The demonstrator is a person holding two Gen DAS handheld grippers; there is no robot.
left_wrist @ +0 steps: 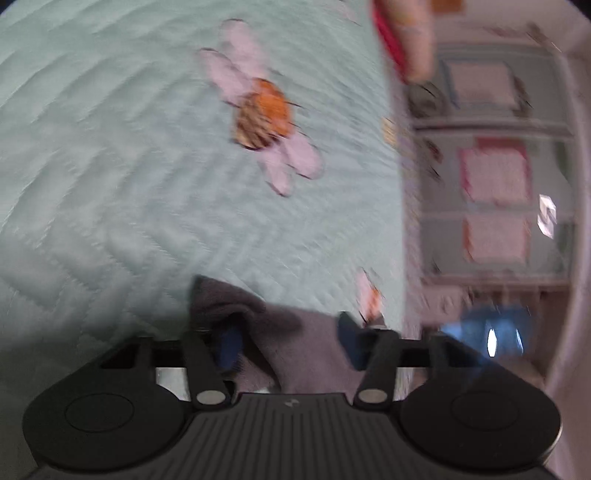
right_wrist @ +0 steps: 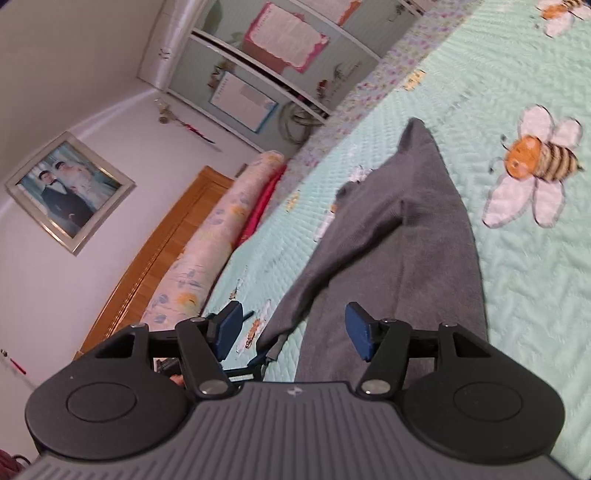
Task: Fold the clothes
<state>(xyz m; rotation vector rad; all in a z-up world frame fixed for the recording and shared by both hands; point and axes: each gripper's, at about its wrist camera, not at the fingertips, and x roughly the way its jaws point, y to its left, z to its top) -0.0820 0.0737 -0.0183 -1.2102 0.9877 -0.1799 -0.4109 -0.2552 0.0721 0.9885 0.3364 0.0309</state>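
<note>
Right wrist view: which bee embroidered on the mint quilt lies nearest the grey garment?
The large orange-headed striped bee with white petal-like wings, just right of the grey garment; the other bee sits far off at the top edge.

Matt grey knit garment (right_wrist: 399, 236) on quilted cloth bedspread (right_wrist: 517, 280); glossy wooden headboard (right_wrist: 159, 254).

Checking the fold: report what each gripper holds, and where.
Right gripper: open, holds nothing. Left gripper: edge of the grey knit garment between its jaws; grip unclear.

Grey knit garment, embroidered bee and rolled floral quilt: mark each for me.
Grey knit garment (right_wrist: 399, 236): right wrist view, middle of cloth.
Embroidered bee (right_wrist: 541, 158): right wrist view, striped body.
Rolled floral quilt (right_wrist: 207, 240): right wrist view, mid roll.
</note>
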